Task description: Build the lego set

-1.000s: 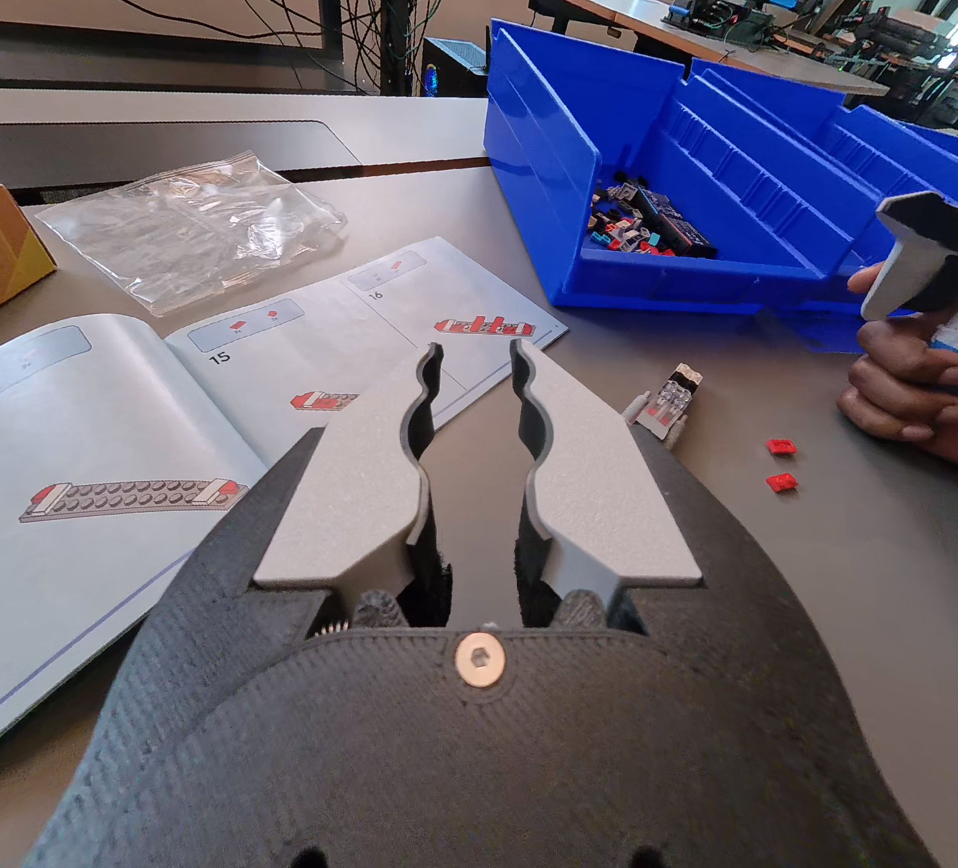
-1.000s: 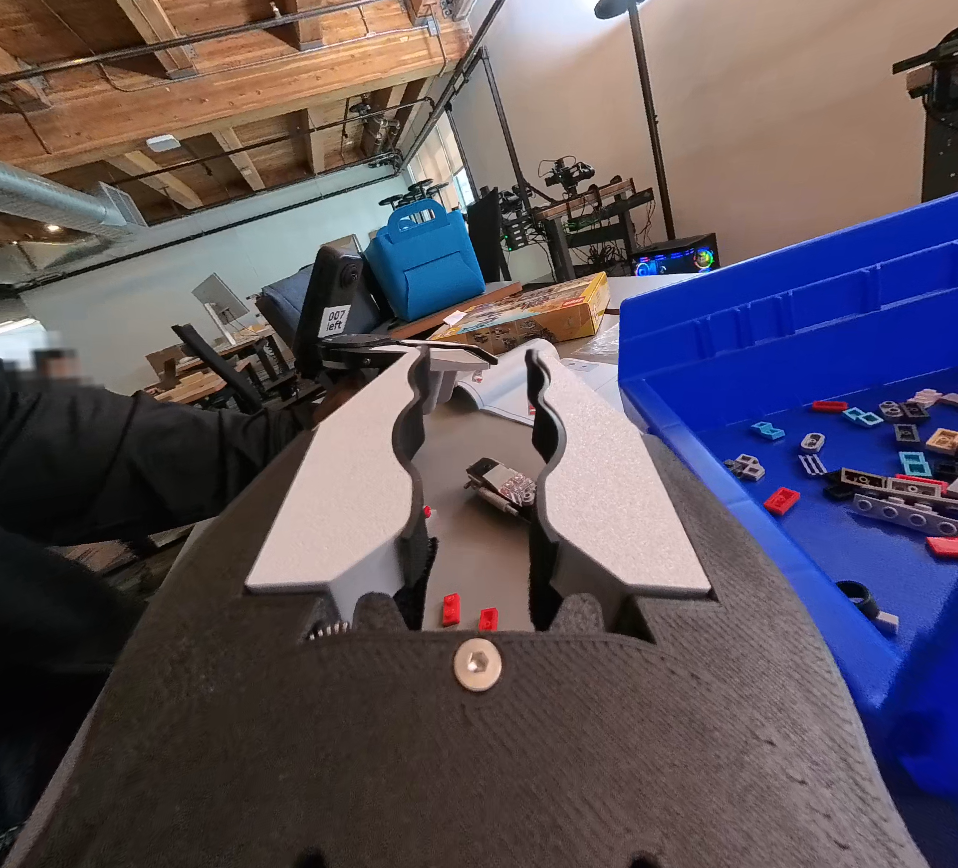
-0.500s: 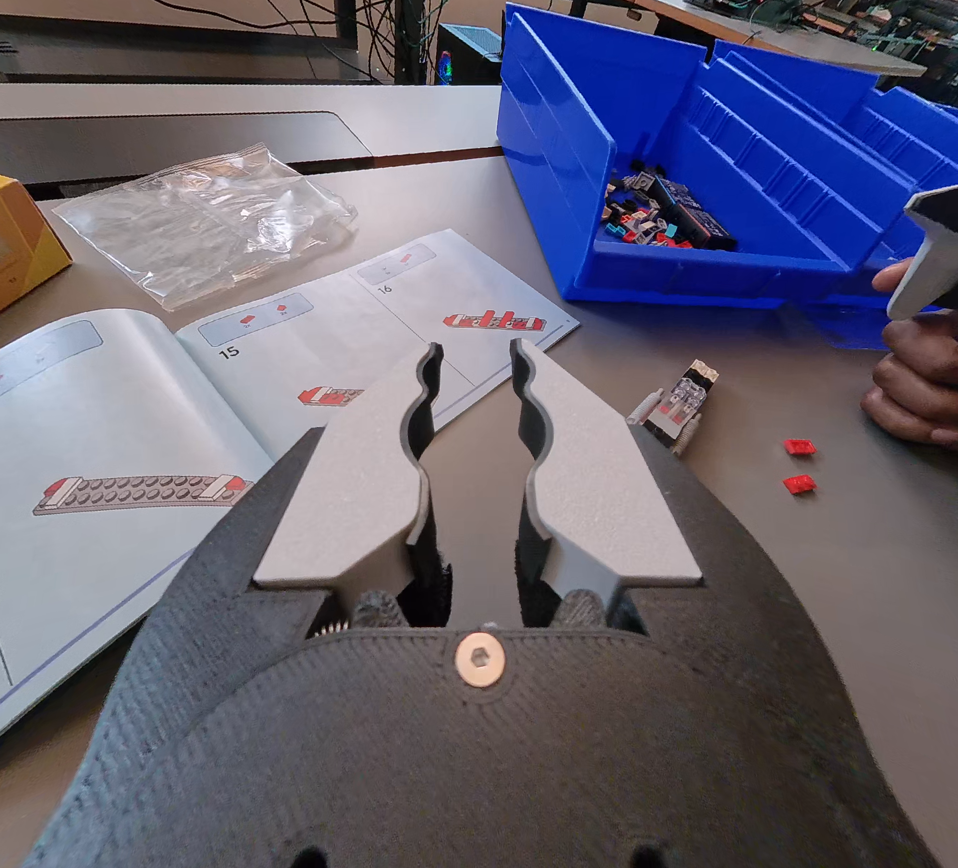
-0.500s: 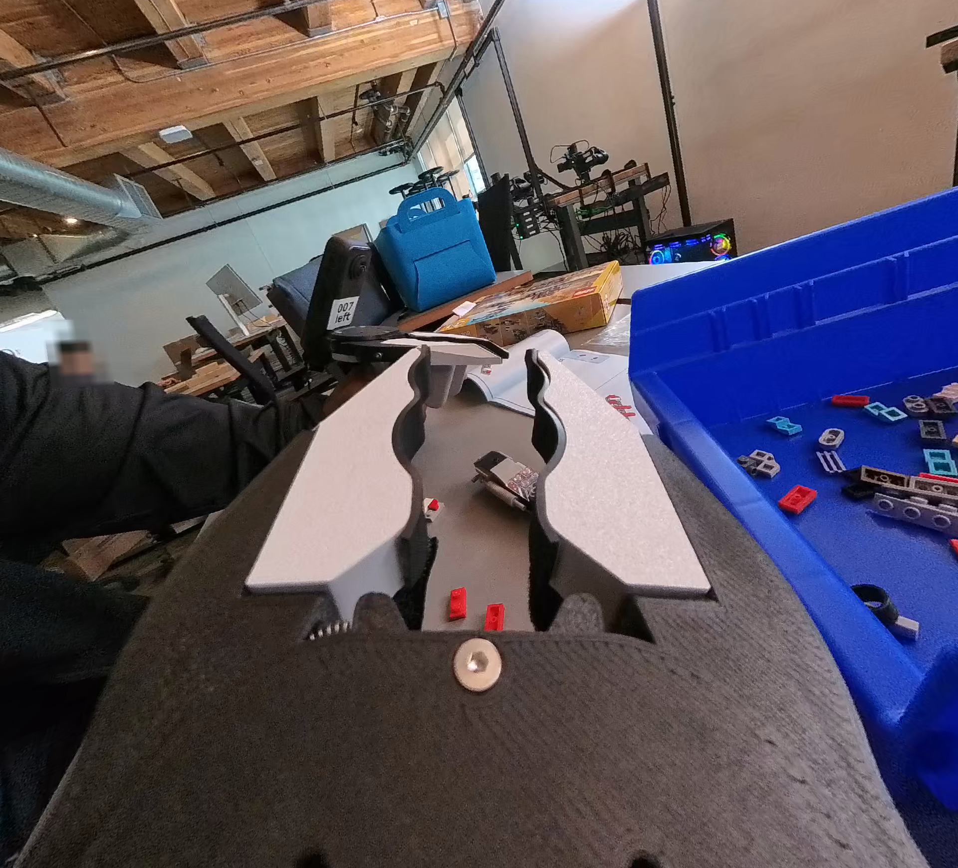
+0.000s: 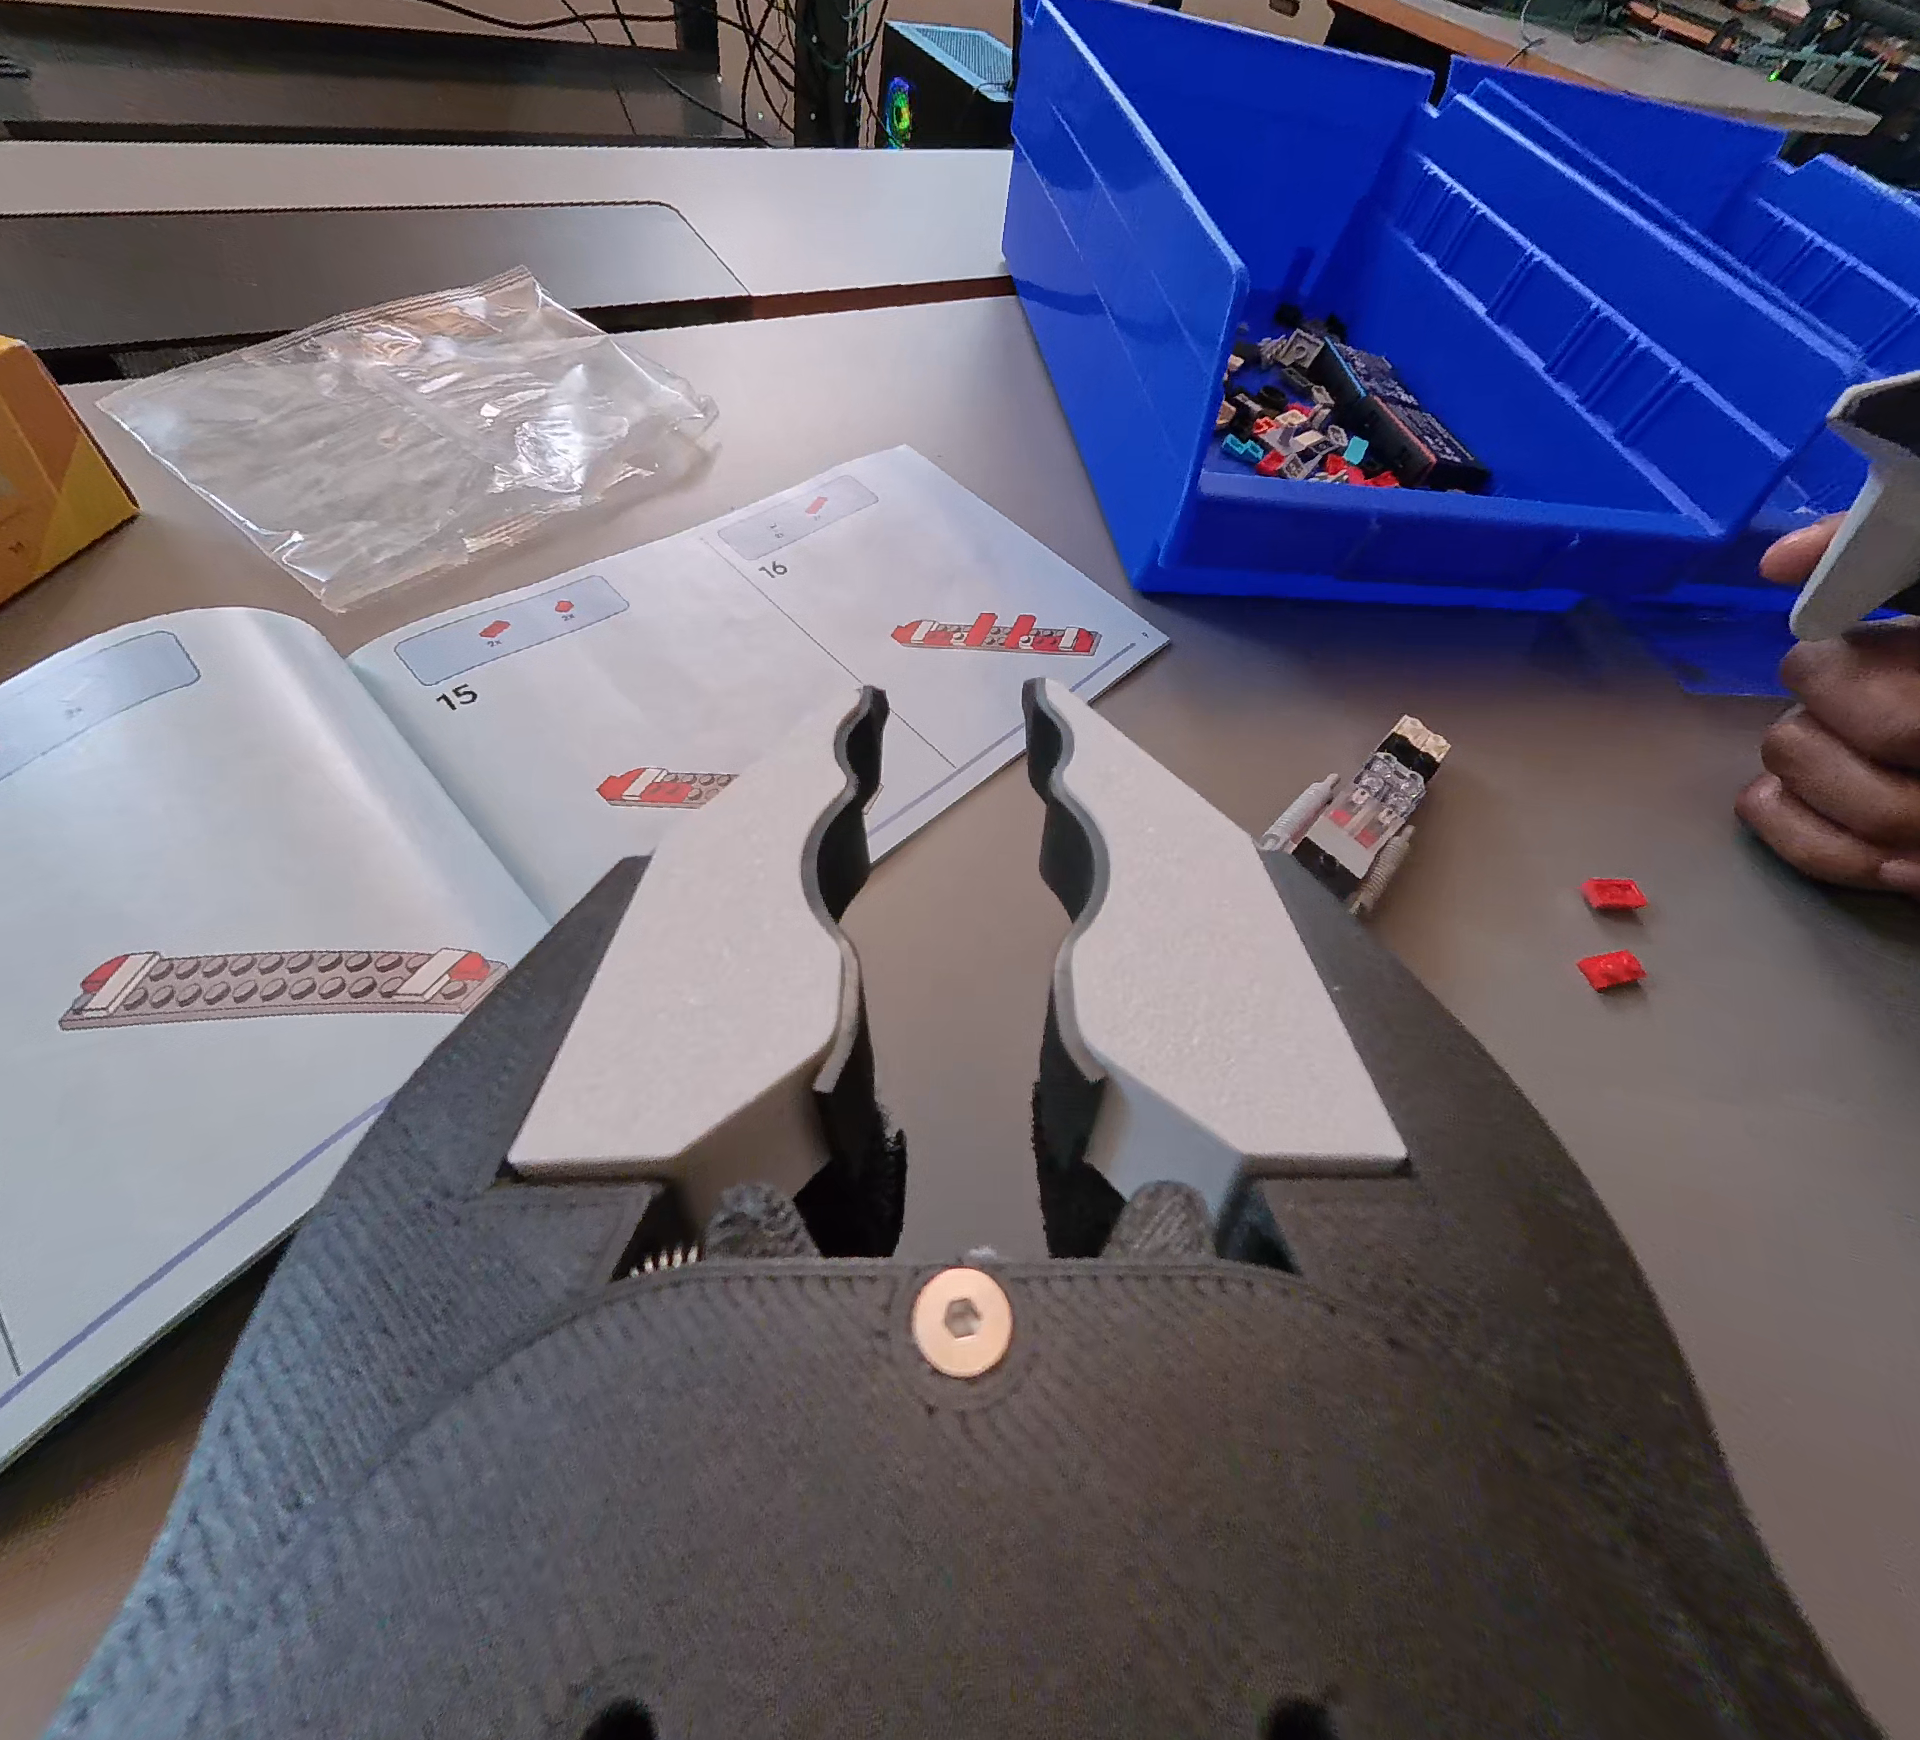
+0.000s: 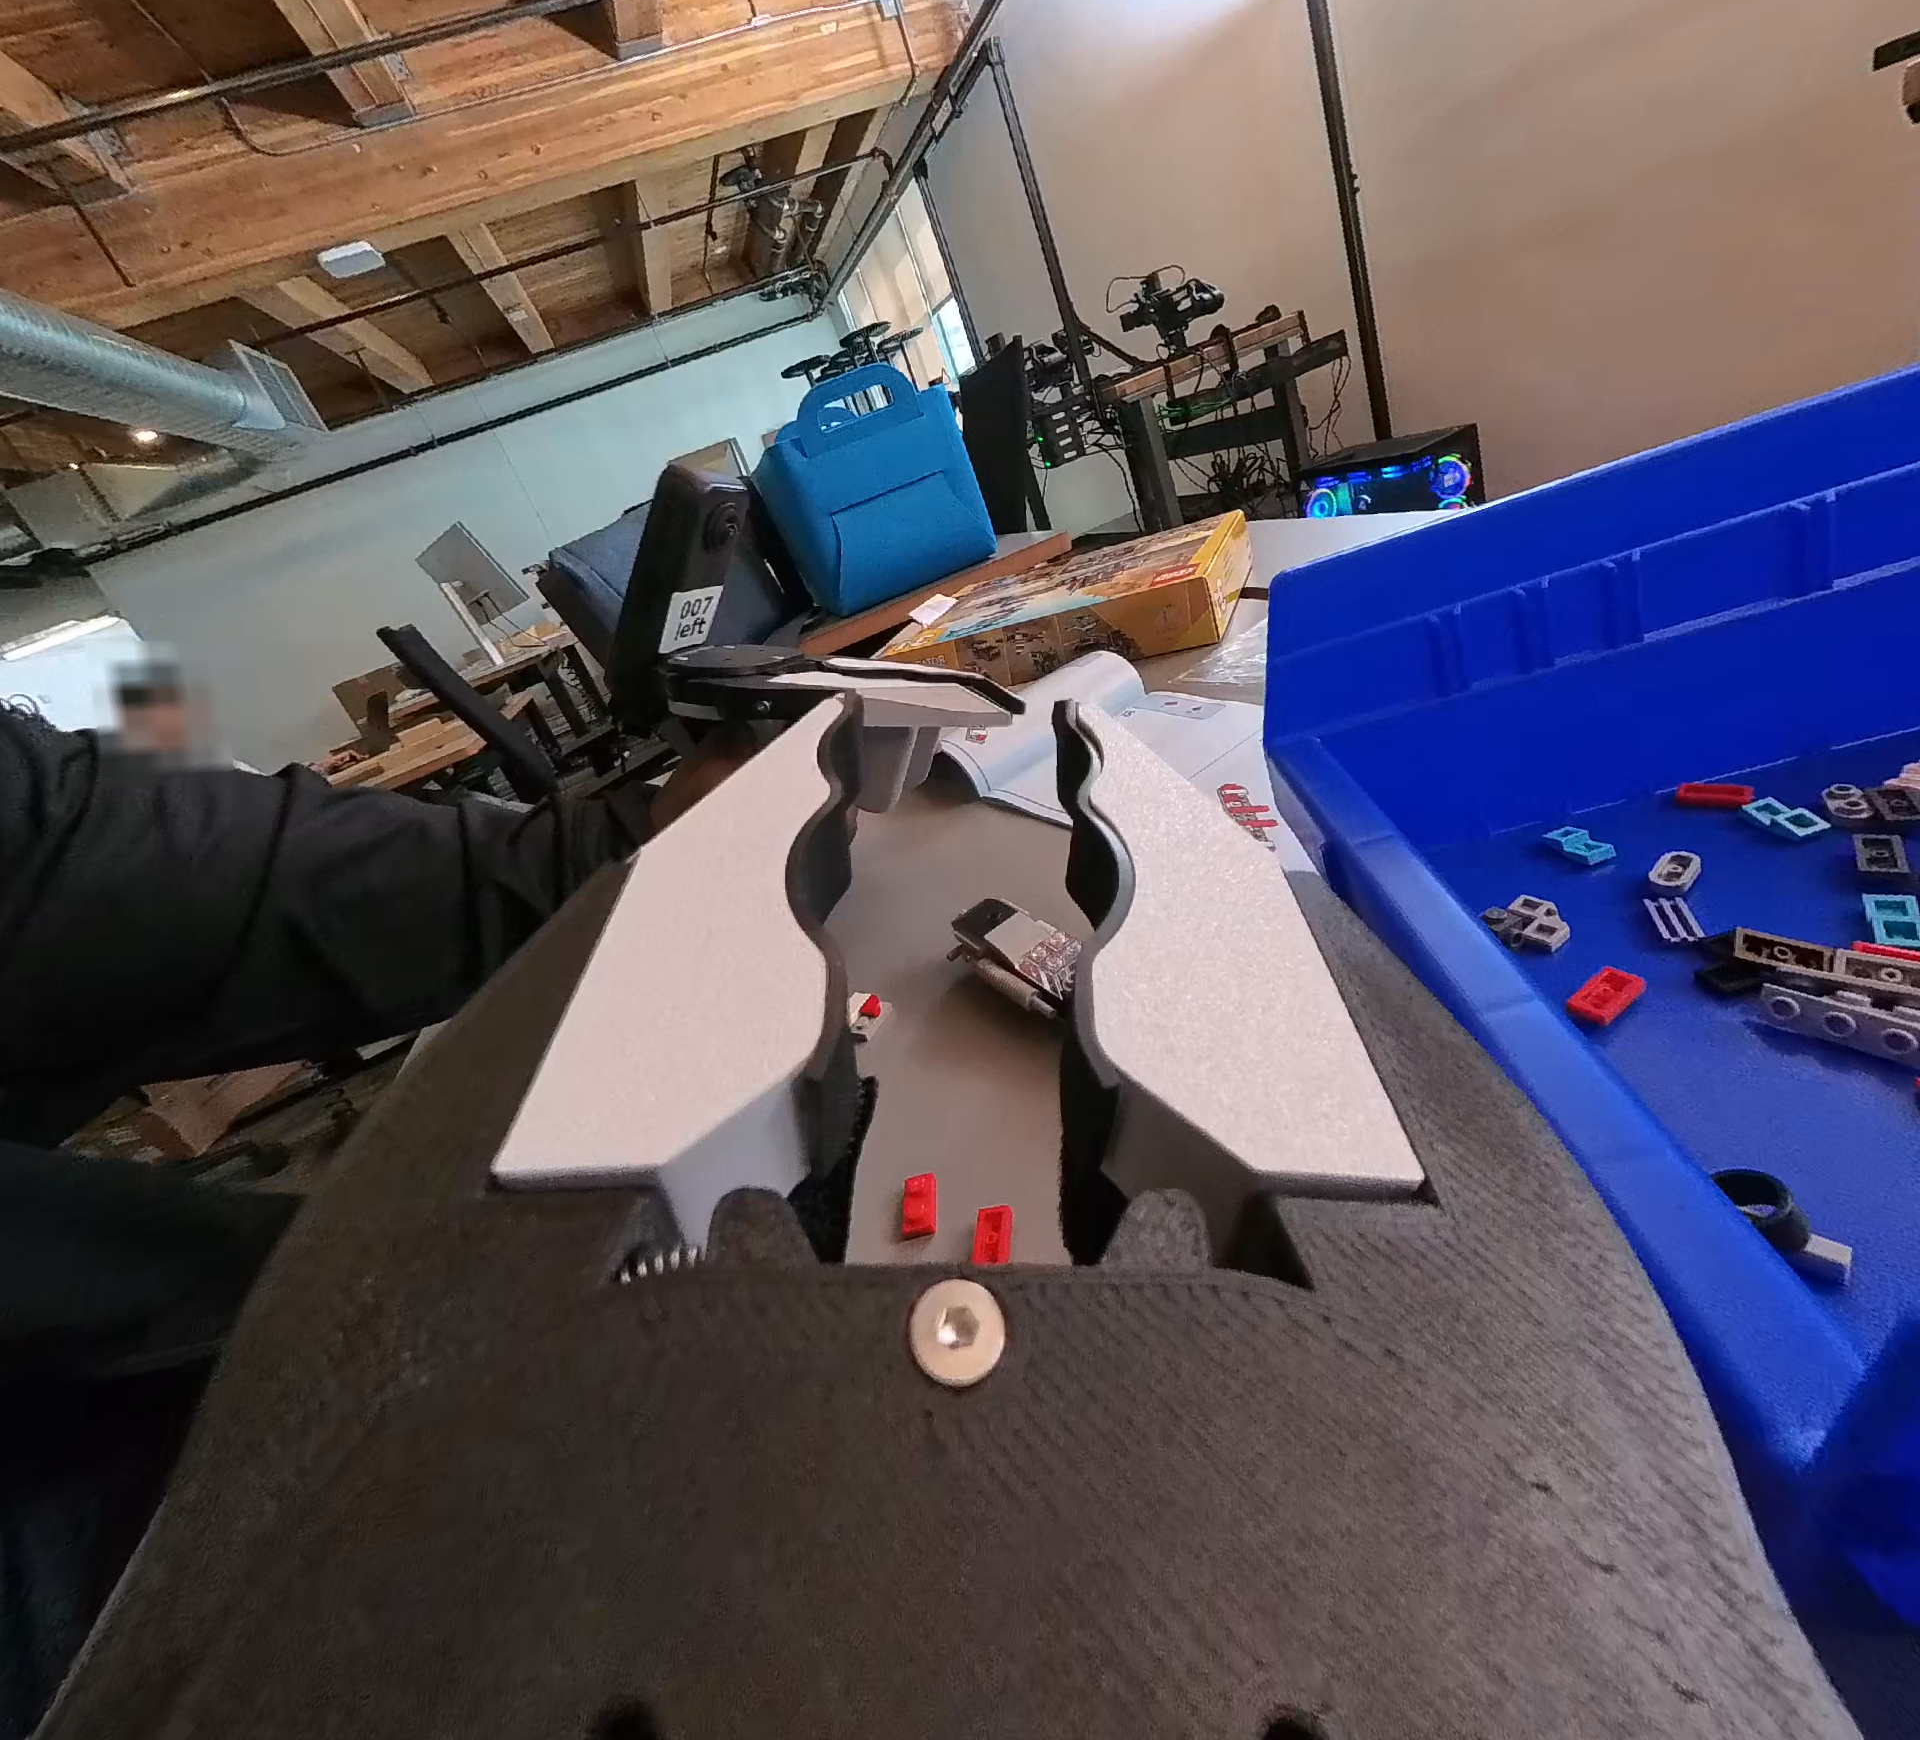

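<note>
1. Grey tabletop (image 5: 1455,1275) carries everything you need, so take the small assembly (image 5: 1361,802) as your landmark: it lies flat on the table, untouched, just in front of the blue bin (image 5: 1132,360).
2. Your left gripper (image 5: 954,703) hangs above the near edge of the manual (image 5: 644,651), left of the assembly. Its jaws are parted and hold nothing.
3. Your right gripper (image 6: 956,719) sits on the far side of the assembly, facing back toward it. Its jaws are likewise parted and empty, and the assembly shows in the gap between its fingers.
4. Two red plates (image 5: 1612,932) lie loose on the table just right of the assembly, close together but not touching it. From the right wrist view they sit at the base of your fingers.
5. Over the last second the left view has lifted and tipped slightly. The bin and manual have slid down the frame while the assembly keeps its spot. The right view has barely shifted.
6. That reads as repositioning, not a pick: no part has been gripped or moved.
7. Judging by the open manual page, the red plates are probably the next parts to fit.
8. More parts (image 6: 1605,994) remain in the bin beyond the assembly.
</note>
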`<state>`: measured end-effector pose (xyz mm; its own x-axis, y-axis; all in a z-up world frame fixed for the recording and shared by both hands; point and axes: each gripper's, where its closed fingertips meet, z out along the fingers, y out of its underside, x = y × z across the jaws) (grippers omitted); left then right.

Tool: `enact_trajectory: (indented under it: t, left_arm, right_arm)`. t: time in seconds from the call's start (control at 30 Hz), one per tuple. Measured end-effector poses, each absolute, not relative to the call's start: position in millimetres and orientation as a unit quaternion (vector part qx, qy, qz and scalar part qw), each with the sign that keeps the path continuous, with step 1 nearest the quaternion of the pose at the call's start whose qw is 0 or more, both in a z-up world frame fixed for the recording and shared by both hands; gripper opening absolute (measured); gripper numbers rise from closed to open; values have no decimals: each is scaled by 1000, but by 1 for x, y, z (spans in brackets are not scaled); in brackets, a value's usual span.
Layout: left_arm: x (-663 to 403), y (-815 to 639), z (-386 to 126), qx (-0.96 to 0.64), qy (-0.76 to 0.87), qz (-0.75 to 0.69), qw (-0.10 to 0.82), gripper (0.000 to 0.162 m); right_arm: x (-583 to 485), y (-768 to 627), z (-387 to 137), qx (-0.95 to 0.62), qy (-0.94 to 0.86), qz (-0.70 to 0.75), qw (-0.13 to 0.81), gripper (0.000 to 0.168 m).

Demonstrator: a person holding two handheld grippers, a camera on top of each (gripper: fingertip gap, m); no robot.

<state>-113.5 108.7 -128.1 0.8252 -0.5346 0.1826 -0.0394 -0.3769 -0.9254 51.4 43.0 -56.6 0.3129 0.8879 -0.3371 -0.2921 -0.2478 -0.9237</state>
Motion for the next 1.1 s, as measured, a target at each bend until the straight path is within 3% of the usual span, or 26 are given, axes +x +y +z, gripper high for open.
enact_trajectory:
  t: [0.17,0.3,0.37,0.43,0.53,0.73,0.93,1.1]
  left_arm:
    - [-94,112,-118,-794,220,-192,533,31]
    - [12,115,9,-710,348,-214,574,34]
    - [92,111,67,-678,433,-249,540,39]
    - [181,100,90,-663,519,-291,454,41]
    - [307,84,68,-635,641,-279,329,46]
    - [482,44,-54,-504,835,-162,149,42]
    - [508,26,-143,-356,933,-36,34,30]
    - [507,19,-165,-291,956,-28,23,24]
  right_arm:
    - [49,43,-58,-590,-256,533,549,37]
    - [48,42,-59,-589,-262,542,540,37]
    - [46,42,-60,-592,-262,544,533,37]
    - [45,42,-61,-594,-265,545,529,37]
    - [42,39,-62,-593,-276,549,520,37]
    - [42,35,-61,-585,-280,566,509,37]
    - [41,35,-62,-587,-282,573,498,38]
    - [47,41,-62,-591,-270,580,491,38]
